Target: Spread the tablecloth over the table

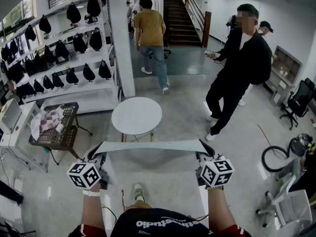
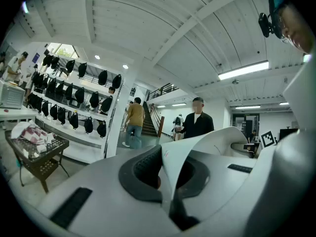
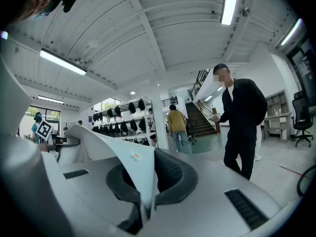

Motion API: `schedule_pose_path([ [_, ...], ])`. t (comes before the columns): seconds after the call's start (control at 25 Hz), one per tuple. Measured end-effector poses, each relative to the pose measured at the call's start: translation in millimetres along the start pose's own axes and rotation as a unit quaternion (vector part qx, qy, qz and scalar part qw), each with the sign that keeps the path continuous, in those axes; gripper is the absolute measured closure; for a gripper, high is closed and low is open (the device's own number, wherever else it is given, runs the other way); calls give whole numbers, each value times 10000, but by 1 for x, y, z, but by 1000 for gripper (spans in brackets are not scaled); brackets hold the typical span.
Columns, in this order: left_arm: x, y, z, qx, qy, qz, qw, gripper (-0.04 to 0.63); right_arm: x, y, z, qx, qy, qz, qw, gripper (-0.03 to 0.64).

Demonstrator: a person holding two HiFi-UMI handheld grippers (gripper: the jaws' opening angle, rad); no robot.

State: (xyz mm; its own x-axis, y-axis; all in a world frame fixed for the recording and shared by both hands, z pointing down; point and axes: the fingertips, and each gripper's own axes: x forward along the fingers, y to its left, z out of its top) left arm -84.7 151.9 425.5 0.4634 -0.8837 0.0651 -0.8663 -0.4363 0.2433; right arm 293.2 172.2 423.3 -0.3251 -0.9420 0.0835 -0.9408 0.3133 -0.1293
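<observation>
A pale tablecloth (image 1: 150,146) hangs stretched between my two grippers, its top edge taut and level, the rest falling toward my feet. My left gripper (image 1: 98,152) is shut on the cloth's left corner; in the left gripper view the cloth (image 2: 180,152) runs up out of the closed jaws (image 2: 170,191). My right gripper (image 1: 202,152) is shut on the right corner, and the cloth (image 3: 126,157) is pinched there the same way (image 3: 144,194). The round white table (image 1: 137,115) stands bare just beyond the cloth, between the grippers.
A wire basket cart (image 1: 55,127) with cloths stands left of the table. Shelves of black bags (image 1: 69,53) and a white pillar (image 1: 121,38) lie behind. A person in black (image 1: 238,68) stands at the right, another (image 1: 150,33) walks away. A hose (image 1: 276,154) and chair (image 1: 291,206) sit far right.
</observation>
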Motion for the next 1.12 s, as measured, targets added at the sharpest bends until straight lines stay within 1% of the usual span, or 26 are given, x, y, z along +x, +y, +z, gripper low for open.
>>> schedule_pose_path([
  [0.6, 6, -4, -2, -51, 63, 34, 10000, 577, 4, -9, -2, 50, 28, 8, 10000, 589],
  [0.84, 10, -1, -2, -104, 66, 30, 9999, 577, 8, -10, -3, 72, 40, -6, 10000, 589],
  [1.12, 18, 6, -2, -83, 91, 43, 9999, 577, 17, -11, -5, 164, 53, 60, 9998, 588],
])
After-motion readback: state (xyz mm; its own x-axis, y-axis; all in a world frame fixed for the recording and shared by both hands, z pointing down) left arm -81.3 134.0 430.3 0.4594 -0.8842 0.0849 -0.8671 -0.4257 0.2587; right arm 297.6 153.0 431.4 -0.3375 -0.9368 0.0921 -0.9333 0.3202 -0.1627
